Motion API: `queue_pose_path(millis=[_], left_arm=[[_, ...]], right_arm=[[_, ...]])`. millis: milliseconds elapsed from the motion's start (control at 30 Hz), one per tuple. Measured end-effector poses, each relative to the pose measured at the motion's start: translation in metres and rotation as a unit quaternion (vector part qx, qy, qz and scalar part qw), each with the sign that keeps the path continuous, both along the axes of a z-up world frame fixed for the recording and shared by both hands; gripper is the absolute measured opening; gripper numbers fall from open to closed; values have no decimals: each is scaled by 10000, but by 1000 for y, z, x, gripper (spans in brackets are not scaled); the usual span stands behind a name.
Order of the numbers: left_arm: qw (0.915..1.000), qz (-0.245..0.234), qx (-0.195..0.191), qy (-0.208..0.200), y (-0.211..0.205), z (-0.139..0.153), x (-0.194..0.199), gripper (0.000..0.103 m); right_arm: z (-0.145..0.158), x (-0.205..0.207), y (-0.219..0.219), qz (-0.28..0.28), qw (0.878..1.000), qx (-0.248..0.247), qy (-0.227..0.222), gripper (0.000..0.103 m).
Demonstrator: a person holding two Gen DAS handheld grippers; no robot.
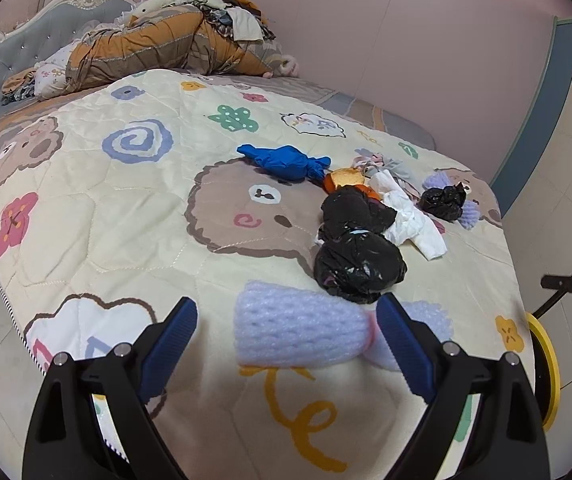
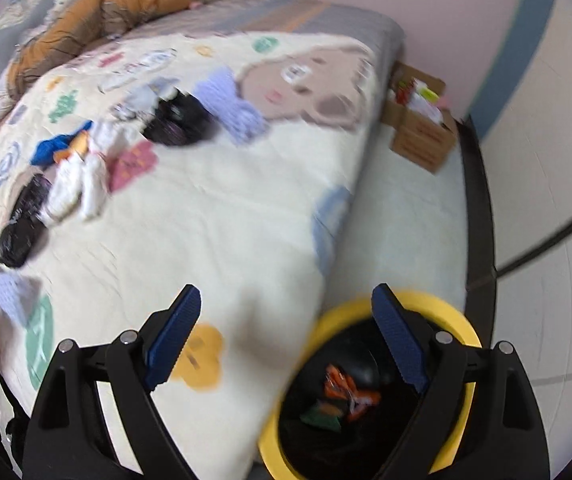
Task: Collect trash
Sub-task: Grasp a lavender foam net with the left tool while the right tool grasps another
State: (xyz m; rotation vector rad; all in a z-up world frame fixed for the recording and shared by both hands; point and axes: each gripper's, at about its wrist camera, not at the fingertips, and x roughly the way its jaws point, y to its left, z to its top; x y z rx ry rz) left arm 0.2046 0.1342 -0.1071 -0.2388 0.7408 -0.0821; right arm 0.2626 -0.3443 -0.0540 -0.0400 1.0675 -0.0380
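Note:
My left gripper (image 1: 286,312) is open just above the quilt, its blue fingers on either side of a lilac foam net sleeve (image 1: 302,328) without pressing it. Behind the sleeve lie crumpled black bags (image 1: 356,262), white tissue (image 1: 410,216), an orange wrapper (image 1: 344,182), a blue glove (image 1: 286,160), a small black bag (image 1: 444,200) and another lilac foam piece (image 1: 438,180). My right gripper (image 2: 286,300) is open and empty, hanging over the bed's edge and the yellow-rimmed bin (image 2: 438,304). In the bin lie orange and green wrappers (image 2: 346,392). The right wrist view is blurred.
The cartoon quilt (image 1: 126,208) covers the bed; a heap of bedding and clothes (image 1: 166,40) lies at the headboard end. A cardboard box (image 2: 422,128) with packets stands on the floor by the pink wall. A black cable (image 2: 558,240) crosses the tiled floor.

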Motion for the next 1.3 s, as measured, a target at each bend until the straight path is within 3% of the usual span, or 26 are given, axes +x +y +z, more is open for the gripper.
queue_pose_path(millis=[233,500,700,1000,1167,1300], left_arm=[[9998,-1,-41,218,-8,-7,19,88],[9990,4,-259,369,-10,-16,38,88],[9991,-95,-213,341,-18,-23,45,85],[9986,-481,-179,140,-33,-23,41,58],[9972,-718,-199,62,-43,-23,39,35],[9963,-814,-269,64,-44,-23,37,27]], right_arm=[[-2,58,23,354,9982,-280,-396,84],[13,149,25,141,9951,-187,-964,84],[-2,214,45,161,9946,-428,-932,82],[-41,242,78,371,9921,-1013,-634,55],[-58,246,85,356,9892,-1321,-530,21],[-64,246,86,350,9892,-1350,-457,10]])
